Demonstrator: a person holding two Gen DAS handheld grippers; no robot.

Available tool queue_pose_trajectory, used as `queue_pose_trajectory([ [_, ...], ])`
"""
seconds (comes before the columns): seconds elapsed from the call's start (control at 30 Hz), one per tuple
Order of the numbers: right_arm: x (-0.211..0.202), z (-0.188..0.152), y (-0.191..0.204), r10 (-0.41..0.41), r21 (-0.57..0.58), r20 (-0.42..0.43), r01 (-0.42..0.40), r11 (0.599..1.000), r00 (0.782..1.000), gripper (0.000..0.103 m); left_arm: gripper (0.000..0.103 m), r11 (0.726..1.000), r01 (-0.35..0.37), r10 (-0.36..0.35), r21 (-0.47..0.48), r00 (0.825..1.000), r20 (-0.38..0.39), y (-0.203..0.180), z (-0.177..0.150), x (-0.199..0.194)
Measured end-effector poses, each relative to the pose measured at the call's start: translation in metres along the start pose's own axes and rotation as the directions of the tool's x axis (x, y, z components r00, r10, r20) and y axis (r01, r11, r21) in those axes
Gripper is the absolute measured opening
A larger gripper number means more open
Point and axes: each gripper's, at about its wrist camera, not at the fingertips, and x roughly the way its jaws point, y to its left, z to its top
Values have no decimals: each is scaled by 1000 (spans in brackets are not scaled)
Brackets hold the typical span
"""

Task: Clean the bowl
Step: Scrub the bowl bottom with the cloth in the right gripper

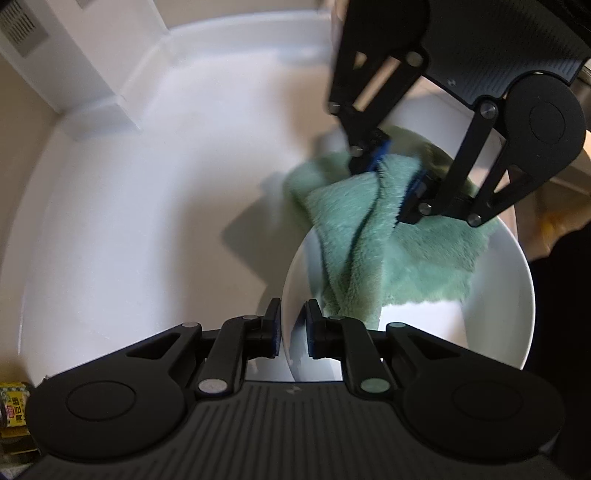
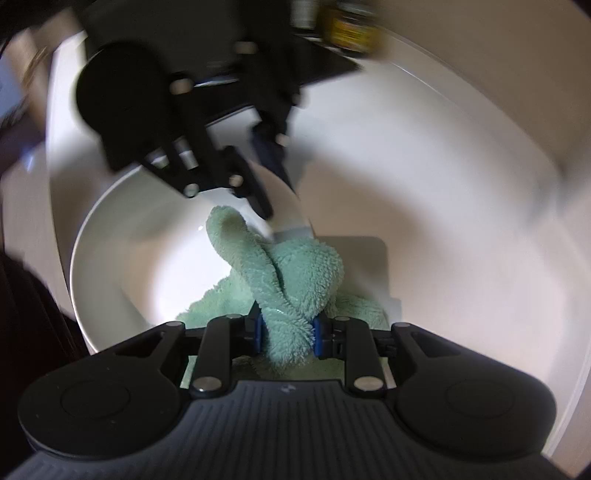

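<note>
A white bowl (image 1: 498, 295) (image 2: 110, 240) hangs tilted over a white sink basin (image 1: 147, 221) (image 2: 443, 184). My left gripper (image 1: 292, 332) (image 2: 269, 181) straddles the bowl's rim, one pad inside and one outside, and is shut on it. A fluffy green cloth (image 1: 369, 229) (image 2: 295, 266) lies bunched inside the bowl and spills over its far rim. My right gripper (image 1: 393, 175) (image 2: 288, 332) comes down from above and is shut on a thick fold of the cloth. The bowl's floor is partly hidden under the cloth.
The sink's curved rim runs around both views. A jar with a yellow label (image 1: 11, 406) (image 2: 351, 26) stands at the sink's edge. A white wall corner (image 1: 92, 55) with a vent (image 1: 22, 26) rises behind the basin.
</note>
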Motion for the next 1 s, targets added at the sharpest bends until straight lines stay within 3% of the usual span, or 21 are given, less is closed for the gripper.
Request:
queue_pose_trajectory([
  [0.07,3,11,-3,1,-54,-10,-1,999,1000,20,12,999,-5,5,-32,1000,-6,3,-5,-2],
  [0.13,4,18,-9,2,-27,-10,-3,1000,1000,18,12,998,-17,17,-65,1000,-3,4,-10,-3],
  [0.23,7,23,-21,-2,171,-25,6,985,1000,17,11,983,-31,35,-180,999,24,7,-22,-7],
  [0.4,-1,5,-19,-34,438,-67,59,897,997,17,12,946,-53,77,-320,995,64,5,-37,-13],
  [0.6,-16,-18,7,-124,620,-34,118,776,992,18,15,935,-87,118,-343,990,71,-4,-39,-16],
  [0.73,-19,-20,19,-161,676,-24,135,725,987,18,16,937,-94,129,-336,988,82,-19,-45,-17],
  [0.87,-18,-29,19,-174,691,-19,138,709,985,19,17,928,-101,141,-358,986,90,-24,-48,-19],
  [1.0,-7,-29,19,-160,665,-9,125,736,987,23,16,934,-123,164,-336,982,94,-24,-44,-13],
])
